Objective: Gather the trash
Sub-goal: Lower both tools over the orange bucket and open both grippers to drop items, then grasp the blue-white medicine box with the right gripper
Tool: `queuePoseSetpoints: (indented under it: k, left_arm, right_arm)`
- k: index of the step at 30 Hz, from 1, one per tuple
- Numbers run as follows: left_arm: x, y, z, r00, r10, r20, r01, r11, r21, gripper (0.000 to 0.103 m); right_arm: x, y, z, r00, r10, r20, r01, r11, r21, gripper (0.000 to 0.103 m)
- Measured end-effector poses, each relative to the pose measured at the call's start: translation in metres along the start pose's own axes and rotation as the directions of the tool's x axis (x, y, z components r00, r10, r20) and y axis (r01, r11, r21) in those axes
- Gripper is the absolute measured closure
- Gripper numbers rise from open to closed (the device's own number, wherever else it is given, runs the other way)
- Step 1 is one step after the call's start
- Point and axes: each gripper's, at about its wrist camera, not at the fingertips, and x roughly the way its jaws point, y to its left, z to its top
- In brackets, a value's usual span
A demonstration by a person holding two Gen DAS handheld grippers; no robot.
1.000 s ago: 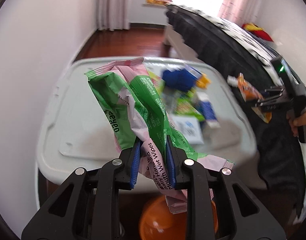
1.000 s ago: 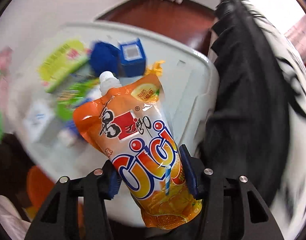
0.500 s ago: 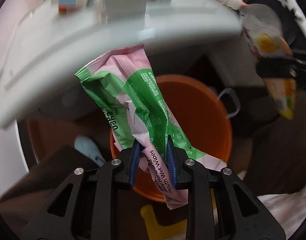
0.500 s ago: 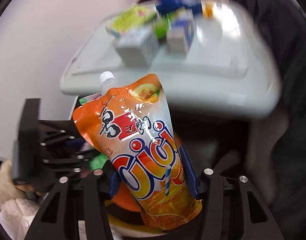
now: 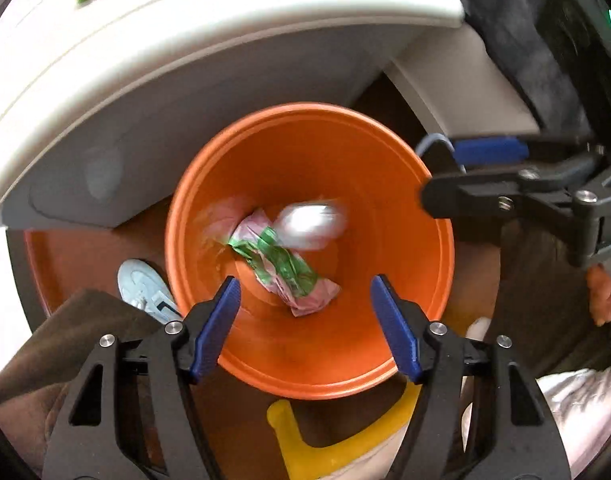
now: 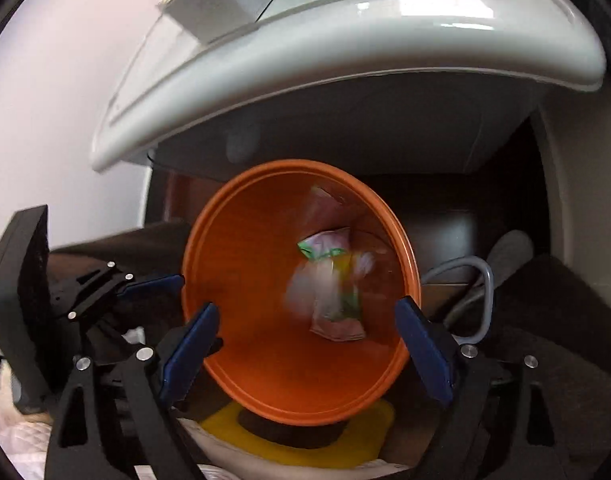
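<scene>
Left wrist: one orange bucket holding two wrappers.

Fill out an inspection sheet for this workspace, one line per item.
Surface: white table overhanging the bucket.
Job's things: green-pink wipes wrapper at the bottom of the orange bucket; a blurred pouch dropping in beside it.
Clutter: cartons on the table.
Grippers: left tongs and right tongs open above the bucket, having just opened, nothing between them.
Cables: nothing seen.
Surroundings: yellow piece under the bucket; pale blue shoe on the floor.
</scene>
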Motion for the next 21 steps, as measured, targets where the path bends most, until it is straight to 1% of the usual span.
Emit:
queuePoseSetpoints:
  k: [2,4,6,9,10,11,13,16,18,19,21]
  left_arm:
    - [-0.013,0.008,0.005,0.999,0.016,0.031,-0.015,0.999,-0.034,0.037]
    - [-0.025,0.013,0.003,0.996,0.045,0.072,-0.041,0.998,-0.056,0.037]
    - [-0.038,0.017,0.001,0.993,0.047,0.111,-0.039,0.996,-0.074,0.036]
    - [-0.048,0.018,0.002,0.988,0.063,0.14,-0.05,0.994,-0.093,0.035]
    - [-0.048,0.018,0.0,0.988,0.059,0.145,-0.046,0.994,-0.095,0.035]
    - [-0.049,0.019,0.0,0.987,0.049,0.153,-0.034,0.995,-0.096,0.035]
    - [-0.051,0.019,0.006,0.985,0.046,0.166,-0.032,0.996,-0.085,0.035]
    - [-0.054,0.018,0.008,0.98,0.055,0.189,-0.043,0.997,-0.07,0.035]
    - [-0.057,0.019,0.007,0.977,0.062,0.203,-0.048,0.996,-0.074,0.035]
    - [-0.058,0.022,0.007,0.976,0.056,0.211,-0.04,0.996,-0.08,0.035]
    - [-0.061,0.028,0.007,0.973,0.053,0.225,-0.031,0.995,-0.097,0.034]
  right_arm:
    - [-0.013,0.003,-0.004,0.999,0.002,0.039,-0.001,1.0,-0.025,0.015]
    - [-0.035,0.012,-0.005,0.995,-0.01,0.096,0.016,0.998,-0.062,0.015]
    - [-0.058,0.016,-0.003,0.987,-0.012,0.161,0.025,0.997,-0.074,0.015]
    - [-0.086,0.021,0.009,0.971,-0.017,0.239,0.031,0.998,-0.054,0.015]
    - [-0.1,0.024,0.019,0.959,-0.024,0.282,0.039,0.998,-0.048,0.015]
    - [-0.105,0.027,0.028,0.952,-0.036,0.303,0.053,0.997,-0.049,0.015]
    - [-0.12,0.035,0.053,0.929,-0.103,0.355,0.132,0.989,-0.059,0.015]
    - [-0.124,0.045,0.084,0.902,-0.195,0.385,0.236,0.97,-0.063,0.015]
    - [-0.124,0.047,0.106,0.893,-0.21,0.397,0.253,0.966,-0.057,0.015]
    - [-0.12,0.047,0.12,0.889,-0.235,0.392,0.27,0.962,-0.035,0.015]
    - [-0.117,0.045,0.147,0.897,-0.223,0.381,0.241,0.97,0.0,0.015]
